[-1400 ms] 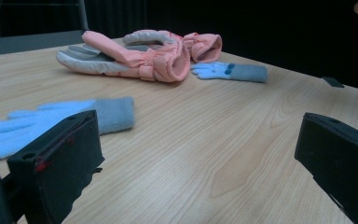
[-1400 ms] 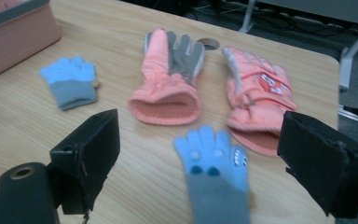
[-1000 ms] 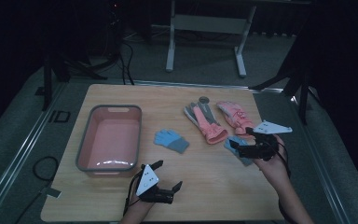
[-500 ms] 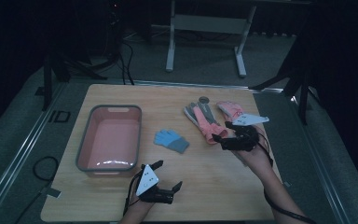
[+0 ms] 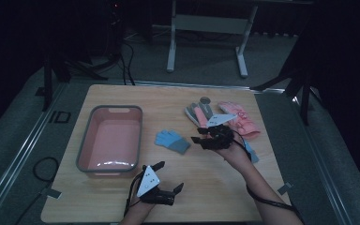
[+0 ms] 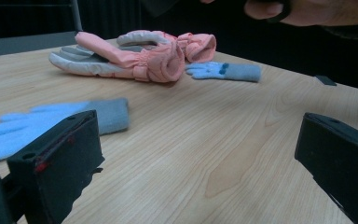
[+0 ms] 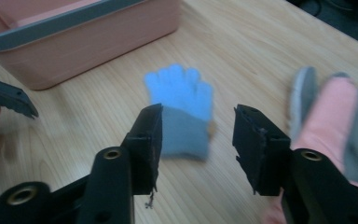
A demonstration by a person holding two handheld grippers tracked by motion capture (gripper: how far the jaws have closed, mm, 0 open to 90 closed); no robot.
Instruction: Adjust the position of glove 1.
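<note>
Right tongs (image 5: 198,134): held above the pale wooden counter (image 5: 168,101), aimed at the small knitted glove with light blue fingers and grey cuff (image 5: 172,140); the jaws have just been closing and are seen half parted with nothing pressed between them.
Blue glove: lying flat mid-counter, between the pink plastic tub with grey rim (image 5: 110,138) and the right tongs; in the right gripper view its grey cuff (image 7: 186,130) is framed by the gap of the jaws, apart from both.
Left tongs (image 5: 168,178): resting at the near edge of the counter, jaws released wide, nothing between them.
Surroundings: a pink and grey padded glove (image 5: 198,114) and a second pink padded glove (image 5: 239,118) lie at the far right; a matching blue knitted glove (image 5: 251,153) lies just beside the right wrist.
In the way: nothing is seen between the right tongs and the blue glove.
Left gripper view: the padded gloves (image 6: 126,58) are seen overlapping, the second blue glove (image 6: 223,71) just beside them.
Right gripper view: the tub wall (image 7: 81,39) is shown close, with motion blur.
</note>
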